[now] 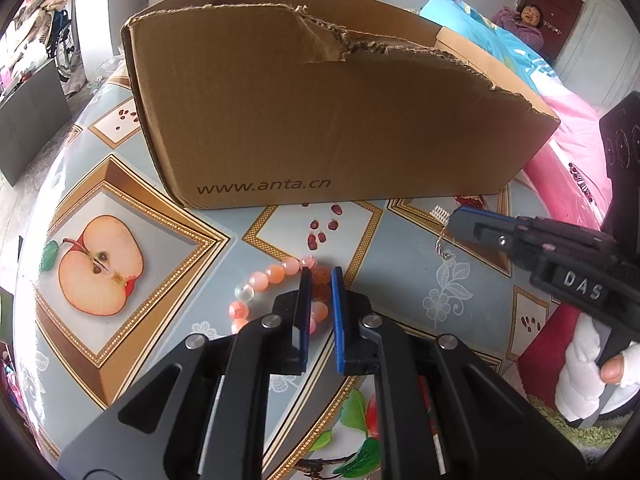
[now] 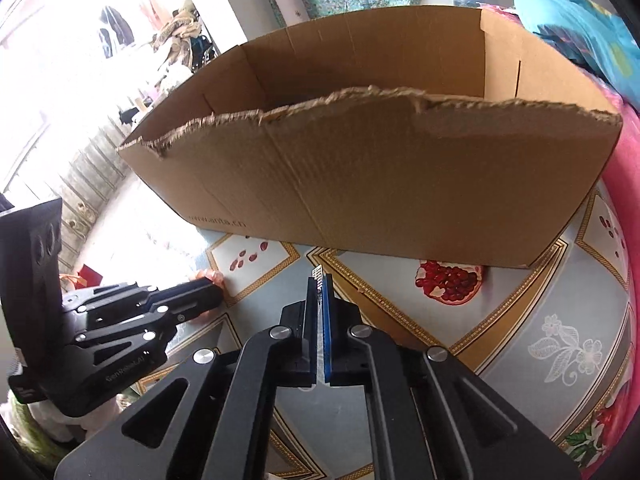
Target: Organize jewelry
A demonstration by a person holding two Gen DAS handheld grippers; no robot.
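Observation:
A bracelet of pink and orange beads (image 1: 276, 273) lies on the fruit-print tablecloth (image 1: 400, 280). My left gripper (image 1: 321, 274) is shut on one side of it, with an orange bead pinched between the blue pads. My right gripper (image 2: 319, 280) is shut on a small silver earring (image 2: 319, 272) with a row of stones, which sticks out past the fingertips. In the left wrist view the right gripper (image 1: 456, 220) hovers to the right, and the earring (image 1: 440, 213) hangs a thin wire hoop below it. The left gripper (image 2: 214, 286) shows low at the left of the right wrist view.
A large open cardboard box (image 1: 320, 120) with a torn front edge stands just behind both grippers; its inside (image 2: 360, 68) looks bare. A gloved hand (image 1: 592, 376) holds the right tool. Behind the box, a person (image 1: 528, 20) lies on a bed with pink and blue bedding (image 1: 576, 140).

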